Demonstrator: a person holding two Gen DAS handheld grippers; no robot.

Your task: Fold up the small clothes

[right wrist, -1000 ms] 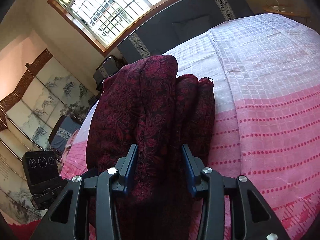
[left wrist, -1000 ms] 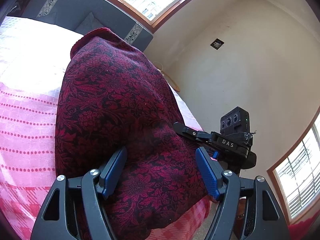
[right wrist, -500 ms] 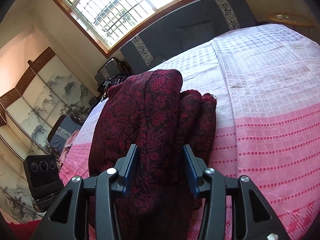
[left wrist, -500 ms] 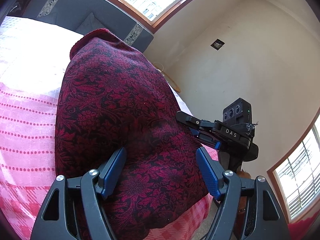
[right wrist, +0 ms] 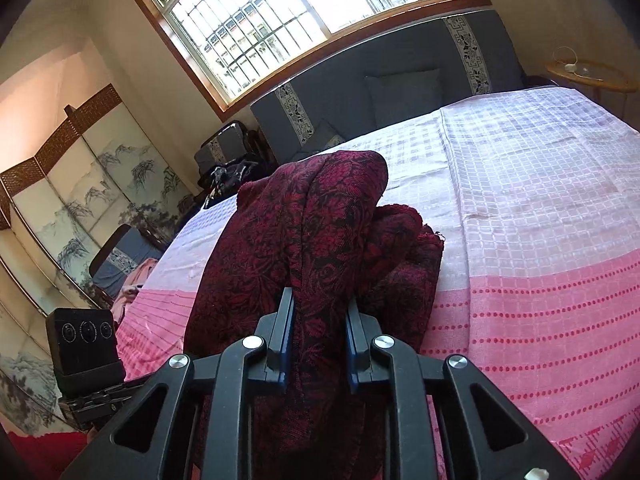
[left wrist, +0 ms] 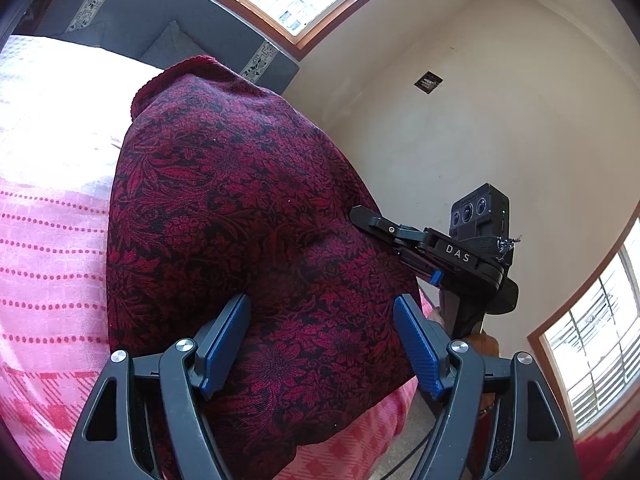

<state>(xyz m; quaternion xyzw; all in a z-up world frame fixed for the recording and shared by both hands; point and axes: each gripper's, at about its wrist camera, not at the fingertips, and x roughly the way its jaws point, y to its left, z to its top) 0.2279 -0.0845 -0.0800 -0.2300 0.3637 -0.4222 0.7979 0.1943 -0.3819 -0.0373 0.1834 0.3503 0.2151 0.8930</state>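
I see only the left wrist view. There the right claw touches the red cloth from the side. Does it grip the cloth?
Observer: Yes. The right claw pinches a raised fold of the red cloth; its jaws have just been closing.
Operator: Is the cloth flat there?
Observer: No, it is bunched, with a second lump right of the fold.
Operator: What stands beyond the bed?
Observer: A painted folding screen by the wall.

Hard daylight enters through the window (right wrist: 316, 20), whose panes are blown out white. Below it the bedspread (left wrist: 52, 120) glares where the sun strikes. The cloth (left wrist: 248, 240) stays dark, shading the spread beside it. Both views are sharp but bend strongly, with black vignette at the corners.
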